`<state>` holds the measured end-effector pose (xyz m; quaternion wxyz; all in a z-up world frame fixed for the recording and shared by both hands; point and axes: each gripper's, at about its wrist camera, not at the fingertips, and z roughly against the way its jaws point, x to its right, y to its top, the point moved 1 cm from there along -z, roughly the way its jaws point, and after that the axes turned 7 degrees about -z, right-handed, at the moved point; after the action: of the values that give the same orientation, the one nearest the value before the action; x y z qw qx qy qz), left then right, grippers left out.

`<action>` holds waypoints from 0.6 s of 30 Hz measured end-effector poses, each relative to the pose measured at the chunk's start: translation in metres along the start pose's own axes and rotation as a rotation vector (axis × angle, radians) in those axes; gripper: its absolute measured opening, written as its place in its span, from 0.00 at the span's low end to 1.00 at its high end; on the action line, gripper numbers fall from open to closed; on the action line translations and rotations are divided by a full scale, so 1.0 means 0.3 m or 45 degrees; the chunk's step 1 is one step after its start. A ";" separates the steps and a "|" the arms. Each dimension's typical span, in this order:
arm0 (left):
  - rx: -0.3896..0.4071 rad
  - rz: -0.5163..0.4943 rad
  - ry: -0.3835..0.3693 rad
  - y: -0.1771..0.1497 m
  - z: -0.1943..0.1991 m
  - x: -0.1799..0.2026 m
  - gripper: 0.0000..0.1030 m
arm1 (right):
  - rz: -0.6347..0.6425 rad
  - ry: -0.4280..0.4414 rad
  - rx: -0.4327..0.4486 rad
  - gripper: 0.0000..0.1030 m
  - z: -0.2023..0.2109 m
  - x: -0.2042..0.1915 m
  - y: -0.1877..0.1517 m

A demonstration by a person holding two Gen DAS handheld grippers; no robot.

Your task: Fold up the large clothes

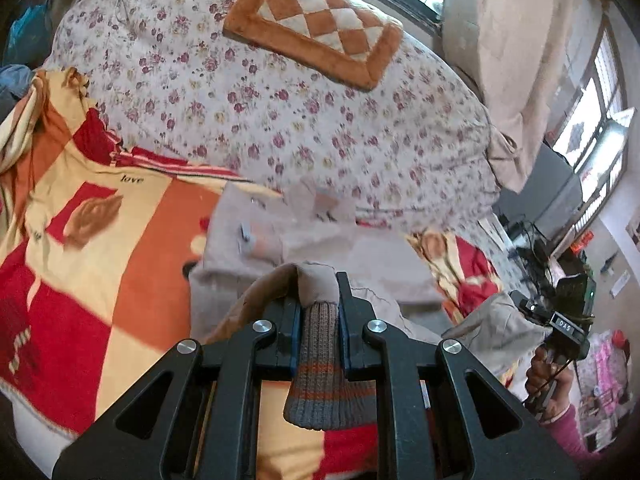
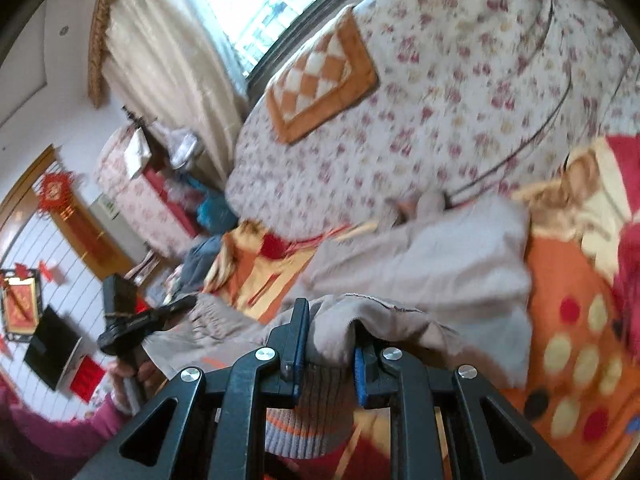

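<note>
Jaws of both grippers are clamped on the ribbed knit cuffs of a grey garment, lifted above the bed.

Left gripper (image 1: pixel 319 320) pinches one striped cuff (image 1: pixel 320 376) and right gripper (image 2: pixel 328 354) the other (image 2: pixel 308 412); the garment (image 2: pixel 424 264) trails from them onto the red and orange blanket (image 1: pixel 80 240), near the floral quilt (image 1: pixel 280 120). Risks, as I judge them: a cuff slipping from the narrow pinch, or the trailing body dragging and bunching the blanket. Both grippers tilt downward, side by side, each held in a hand (image 1: pixel 548 376) with a pink sleeve (image 2: pixel 48 432).
</note>
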<state>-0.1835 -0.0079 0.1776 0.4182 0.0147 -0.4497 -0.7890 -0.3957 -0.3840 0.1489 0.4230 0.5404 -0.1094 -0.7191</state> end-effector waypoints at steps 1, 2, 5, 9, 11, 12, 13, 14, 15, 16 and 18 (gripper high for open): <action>0.001 0.000 0.014 0.026 -0.021 -0.009 0.13 | -0.015 -0.004 0.012 0.17 -0.019 0.012 0.030; 0.003 -0.003 0.028 0.038 -0.032 -0.011 0.13 | -0.027 -0.015 0.027 0.17 -0.036 0.022 0.060; -0.007 -0.023 0.069 0.103 -0.119 -0.017 0.13 | -0.042 -0.088 0.063 0.17 -0.087 0.059 0.137; -0.040 -0.023 0.124 0.170 -0.260 -0.046 0.13 | -0.056 -0.217 0.071 0.15 -0.170 0.136 0.210; -0.063 -0.036 0.161 0.198 -0.332 -0.059 0.13 | -0.083 -0.277 0.054 0.15 -0.225 0.194 0.240; -0.074 -0.045 0.179 0.213 -0.369 -0.064 0.13 | -0.092 -0.297 0.046 0.15 -0.246 0.216 0.252; -0.085 -0.049 0.195 0.226 -0.399 -0.069 0.13 | -0.102 -0.319 0.038 0.15 -0.270 0.240 0.265; -0.096 -0.049 0.212 0.241 -0.434 -0.078 0.13 | -0.112 -0.335 0.032 0.15 -0.292 0.261 0.277; -0.104 -0.043 0.222 0.254 -0.464 -0.088 0.13 | -0.118 -0.350 0.024 0.15 -0.309 0.277 0.286; -0.109 -0.031 0.233 0.270 -0.505 -0.105 0.13 | -0.126 -0.367 0.020 0.15 -0.331 0.297 0.300; -0.113 -0.025 0.258 0.285 -0.560 -0.126 0.13 | -0.141 -0.397 0.016 0.15 -0.371 0.334 0.325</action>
<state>-0.0364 -0.1205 0.1260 0.4541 0.0804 -0.3694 -0.8068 -0.2569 -0.4838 0.0965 0.3571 0.4301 -0.1482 -0.8158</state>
